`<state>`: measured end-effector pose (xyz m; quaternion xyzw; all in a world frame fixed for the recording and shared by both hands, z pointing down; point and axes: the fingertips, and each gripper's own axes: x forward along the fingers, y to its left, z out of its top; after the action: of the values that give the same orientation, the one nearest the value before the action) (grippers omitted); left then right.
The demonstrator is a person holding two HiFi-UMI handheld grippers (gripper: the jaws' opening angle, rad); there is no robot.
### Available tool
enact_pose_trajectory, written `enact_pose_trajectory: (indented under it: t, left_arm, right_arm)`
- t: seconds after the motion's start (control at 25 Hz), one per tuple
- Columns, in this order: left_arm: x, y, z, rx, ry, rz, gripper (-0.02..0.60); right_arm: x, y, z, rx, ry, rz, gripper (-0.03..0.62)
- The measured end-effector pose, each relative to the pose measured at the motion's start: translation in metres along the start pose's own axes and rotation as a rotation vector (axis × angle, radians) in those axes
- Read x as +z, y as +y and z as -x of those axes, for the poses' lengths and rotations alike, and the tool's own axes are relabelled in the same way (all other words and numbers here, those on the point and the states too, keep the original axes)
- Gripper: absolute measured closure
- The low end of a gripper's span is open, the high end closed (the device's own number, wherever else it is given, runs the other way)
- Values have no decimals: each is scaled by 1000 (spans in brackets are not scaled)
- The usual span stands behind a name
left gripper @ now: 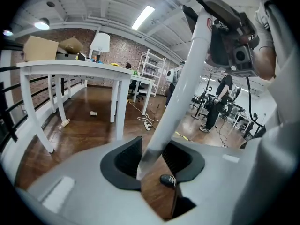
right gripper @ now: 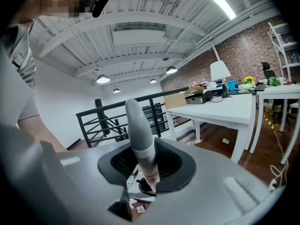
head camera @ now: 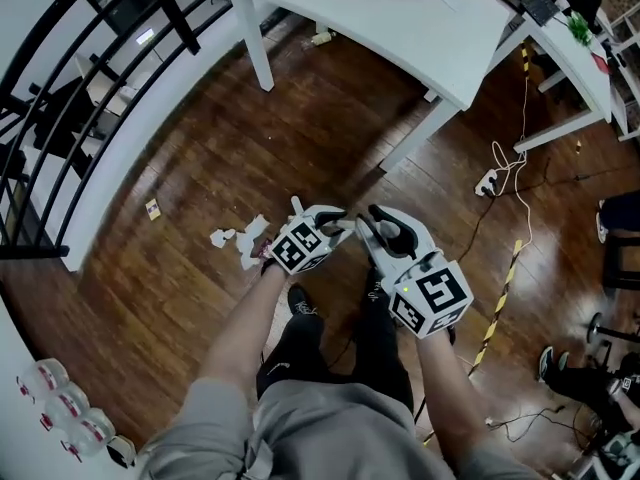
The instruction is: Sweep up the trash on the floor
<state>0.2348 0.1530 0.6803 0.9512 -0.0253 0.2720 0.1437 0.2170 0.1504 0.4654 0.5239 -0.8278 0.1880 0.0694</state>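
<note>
Torn white paper scraps (head camera: 238, 239) lie on the dark wood floor just left of my left gripper (head camera: 338, 224); a small card (head camera: 152, 209) lies further left. Both grippers meet in front of the person's legs. In the left gripper view, my left gripper (left gripper: 152, 159) is shut on a pale broom handle (left gripper: 185, 83), which rises toward the right gripper's body (left gripper: 230, 37). The right gripper (right gripper: 143, 167) is shut on the grey handle (right gripper: 139, 130) just below its rounded top end. Under the right gripper's jaws I see a black shoe (right gripper: 146, 187) and a bit of trash (right gripper: 139, 208). The broom's head is hidden.
A white table (head camera: 400, 23) stands ahead, with a cup (left gripper: 93, 113) and a bottle (left gripper: 64, 123) on the floor under it. A black railing (head camera: 60, 98) runs along the left. A power strip (head camera: 487, 181) with cables lies to the right, near a yellow-black floor stripe (head camera: 500, 298).
</note>
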Motion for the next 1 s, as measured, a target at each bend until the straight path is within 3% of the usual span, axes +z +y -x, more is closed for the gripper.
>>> enact_pose_trajectory:
  t: [0.24,0.6,1.0]
  left_arm:
    - [-32,37,66,66,12,31,446]
    - [-85,88,141,187,65,75,446]
    - [-55,127,207,395,-4,116,446]
  right_arm:
    - [4,59,-56,98,15,35,511]
    - [-8,110,-121,225,77,22,514]
    - [45,142,-152,427,71,108,513]
